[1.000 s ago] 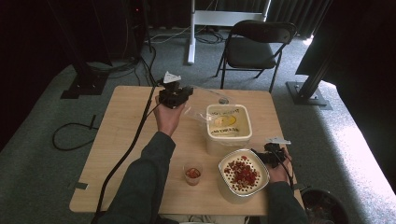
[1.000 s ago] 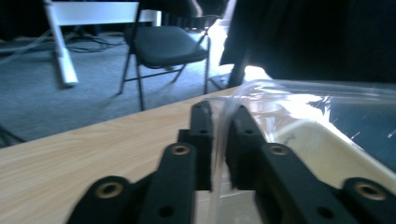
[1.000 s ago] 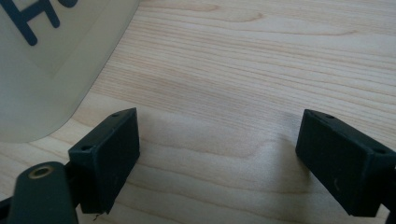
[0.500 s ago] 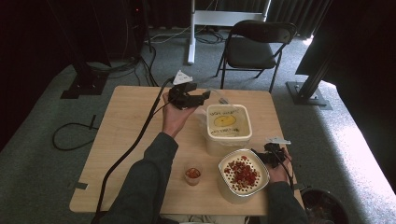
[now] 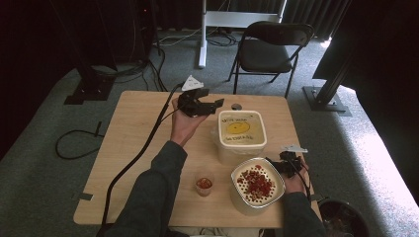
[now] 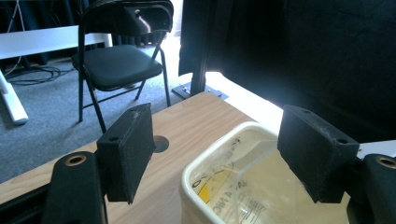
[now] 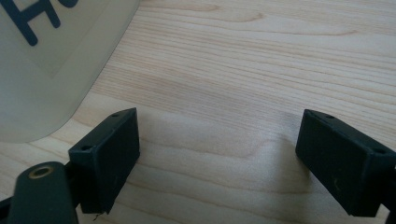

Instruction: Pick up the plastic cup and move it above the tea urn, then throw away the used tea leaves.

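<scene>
The print on the lidded tub (image 5: pixel 240 131) is too small to read from above. Beside the tub, the bowl (image 5: pixel 257 185) of red bits hides the right gripper's fingers (image 5: pixel 272 164). The little cup (image 5: pixel 203 185) near the tub holds something red I can't identify.

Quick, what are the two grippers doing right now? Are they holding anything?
Left gripper: open, holding nothing, beside the tub.
Right gripper: open, holding nothing, low over the table.
</scene>
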`<state>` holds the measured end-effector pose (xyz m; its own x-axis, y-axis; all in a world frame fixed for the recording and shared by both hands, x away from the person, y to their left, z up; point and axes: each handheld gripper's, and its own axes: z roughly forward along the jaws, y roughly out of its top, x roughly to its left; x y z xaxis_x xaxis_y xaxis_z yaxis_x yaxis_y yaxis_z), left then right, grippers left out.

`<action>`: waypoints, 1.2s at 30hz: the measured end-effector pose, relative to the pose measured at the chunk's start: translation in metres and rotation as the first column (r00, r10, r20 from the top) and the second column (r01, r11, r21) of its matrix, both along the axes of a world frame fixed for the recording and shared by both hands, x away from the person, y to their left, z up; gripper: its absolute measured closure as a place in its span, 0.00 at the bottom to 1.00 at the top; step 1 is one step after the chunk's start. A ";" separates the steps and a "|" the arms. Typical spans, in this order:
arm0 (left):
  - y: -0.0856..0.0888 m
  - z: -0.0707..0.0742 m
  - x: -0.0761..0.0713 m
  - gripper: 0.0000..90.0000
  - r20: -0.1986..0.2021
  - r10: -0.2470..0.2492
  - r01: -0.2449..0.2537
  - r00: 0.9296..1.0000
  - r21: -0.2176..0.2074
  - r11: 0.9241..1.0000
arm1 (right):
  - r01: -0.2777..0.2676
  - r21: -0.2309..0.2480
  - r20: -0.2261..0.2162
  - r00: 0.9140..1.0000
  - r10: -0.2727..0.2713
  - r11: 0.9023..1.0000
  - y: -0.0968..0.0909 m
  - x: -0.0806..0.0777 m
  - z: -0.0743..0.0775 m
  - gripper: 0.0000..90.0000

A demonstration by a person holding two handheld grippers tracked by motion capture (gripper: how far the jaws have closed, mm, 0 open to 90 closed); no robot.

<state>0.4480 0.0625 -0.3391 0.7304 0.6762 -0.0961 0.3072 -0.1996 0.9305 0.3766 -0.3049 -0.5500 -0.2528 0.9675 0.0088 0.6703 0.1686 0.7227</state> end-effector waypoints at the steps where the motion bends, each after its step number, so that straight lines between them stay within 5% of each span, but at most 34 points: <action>1: 0.000 -0.001 0.000 0.31 -0.004 -0.006 0.006 1.000 -0.002 1.000 | 0.000 0.000 0.000 1.000 0.000 1.000 0.000 0.000 0.000 0.14; 17: 0.021 -0.024 -0.006 0.33 -0.023 0.018 -0.017 1.000 0.056 0.998 | -0.026 -0.001 -0.001 1.000 0.026 1.000 0.001 0.000 0.000 0.14; 29: 0.042 -0.036 -0.022 0.34 -0.010 0.027 -0.026 1.000 0.088 0.996 | -0.040 0.000 -0.001 0.999 0.040 0.999 0.001 -0.001 0.000 0.14; 36: 0.064 -0.046 -0.044 0.35 -0.004 0.016 -0.016 1.000 0.092 0.996 | -0.077 -0.002 0.001 0.997 0.077 0.997 0.003 -0.002 0.000 0.14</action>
